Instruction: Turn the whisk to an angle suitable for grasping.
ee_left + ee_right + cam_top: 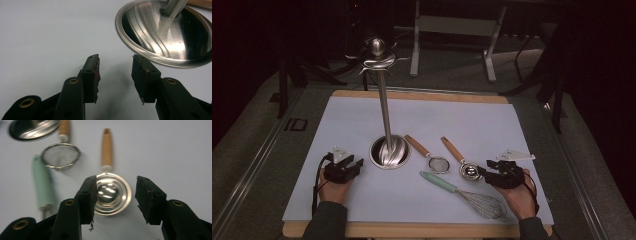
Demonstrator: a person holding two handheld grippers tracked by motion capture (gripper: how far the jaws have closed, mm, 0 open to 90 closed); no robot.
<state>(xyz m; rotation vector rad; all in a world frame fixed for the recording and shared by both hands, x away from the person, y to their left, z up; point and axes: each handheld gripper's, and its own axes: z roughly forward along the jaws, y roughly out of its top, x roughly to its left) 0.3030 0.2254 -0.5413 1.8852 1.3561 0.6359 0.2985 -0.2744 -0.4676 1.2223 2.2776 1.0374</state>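
A steel utensil stand (385, 115) rises from a round base (390, 151) on the white mat, with curved hooks at its top (378, 60). To its right lie a small mesh strainer (438, 163) and a steel scoop (470, 170), both with wooden handles. A whisk (462, 192) with a mint green handle lies nearer the front. My left gripper (354, 165) rests left of the base, open and holding nothing (115, 75); the base (165, 32) is just ahead to its right. My right gripper (482, 172) is open, and the scoop's bowl (110, 191) sits just beyond its jaws (115, 197).
The white mat (462, 120) covers a wooden board (412, 230) on a grey table. The strainer (60, 156) and the whisk handle (43, 182) lie left of the scoop in the right gripper view. Dark frame legs (452, 45) stand behind the table.
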